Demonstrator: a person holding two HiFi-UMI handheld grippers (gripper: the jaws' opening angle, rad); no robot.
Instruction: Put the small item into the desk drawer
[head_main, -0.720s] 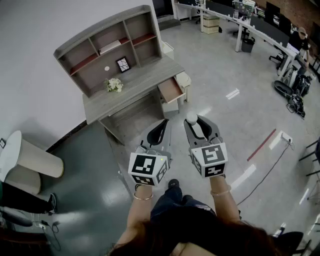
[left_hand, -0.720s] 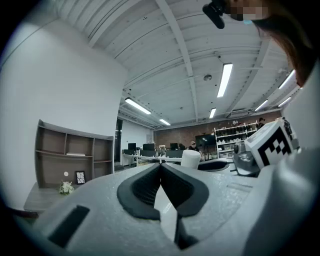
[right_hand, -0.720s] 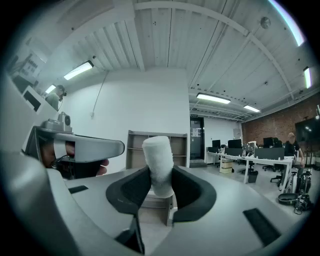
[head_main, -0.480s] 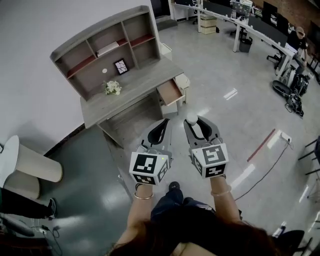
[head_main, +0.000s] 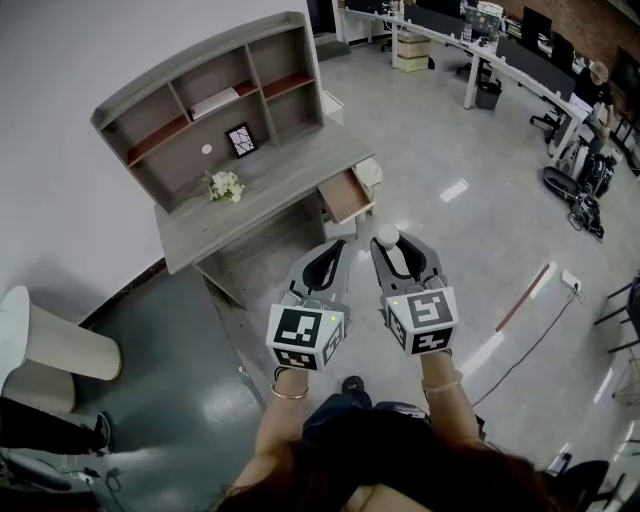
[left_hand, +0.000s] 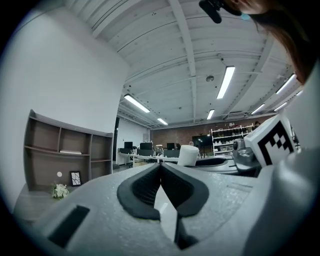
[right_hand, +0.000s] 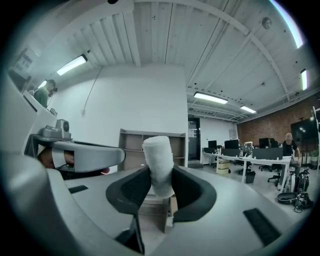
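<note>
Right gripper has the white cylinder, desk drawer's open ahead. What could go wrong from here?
1. The right gripper pinches the white cylinder only near its lower end, slightly tilted; it may pivot or slip out.
2. The open drawer at the desk's right end looks narrow; an off-centre release could drop the cylinder on the floor.
3. The left gripper, shut and empty, sits close beside and could knock it.

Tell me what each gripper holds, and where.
Right gripper: small white cylinder, clamped by its lower half, top sticking out. Left gripper: shut, holding nothing.
</note>
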